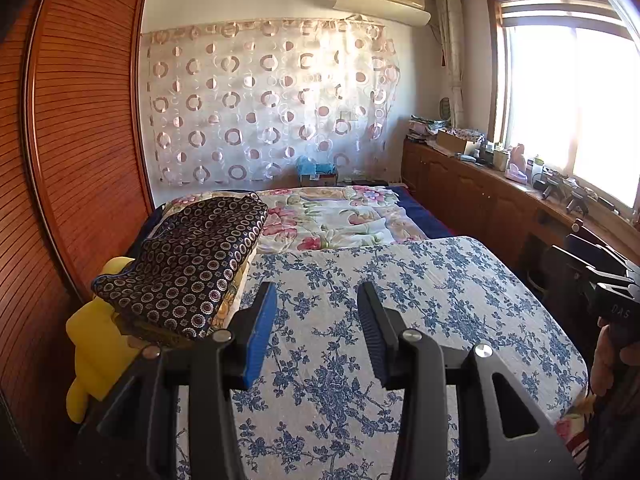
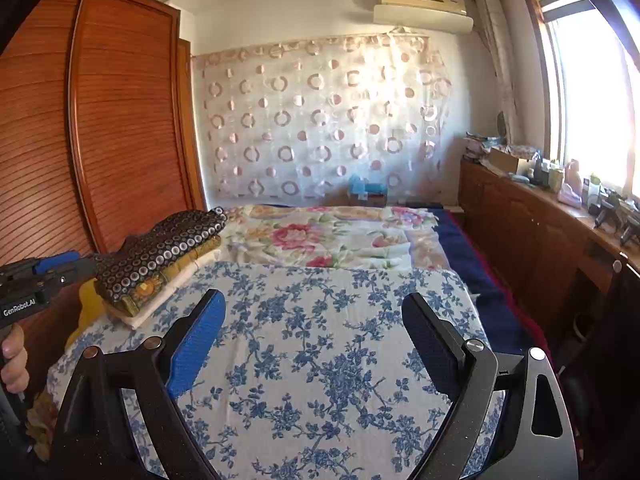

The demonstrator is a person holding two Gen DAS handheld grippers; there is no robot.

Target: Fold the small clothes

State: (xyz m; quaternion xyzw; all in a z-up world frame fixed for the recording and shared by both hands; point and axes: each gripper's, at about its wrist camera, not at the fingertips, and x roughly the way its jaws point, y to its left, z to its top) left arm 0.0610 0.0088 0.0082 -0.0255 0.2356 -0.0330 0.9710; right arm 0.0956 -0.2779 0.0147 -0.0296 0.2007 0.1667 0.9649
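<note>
A stack of folded clothes [image 1: 188, 264] [image 2: 160, 260] lies at the left edge of the blue-flowered white cloth [image 1: 380, 320] [image 2: 320, 340] on the bed. Its top piece is dark with small ring prints; yellow and white pieces lie under it. My left gripper [image 1: 316, 300] hovers over the flowered cloth just right of the stack, jaws apart with nothing between them. My right gripper [image 2: 314, 312] stands wide open over the middle of the cloth, also holding nothing. The left gripper's body [image 2: 40, 280], held by a hand, shows at the left edge of the right wrist view.
A wooden slatted wardrobe [image 1: 80, 120] stands close on the left. A yellow item [image 1: 96, 344] sits between bed and wardrobe. Beyond the cloth lies a pink-flowered sheet [image 1: 336, 216]. A long wooden cabinet [image 1: 480, 188] with clutter runs under the window on the right.
</note>
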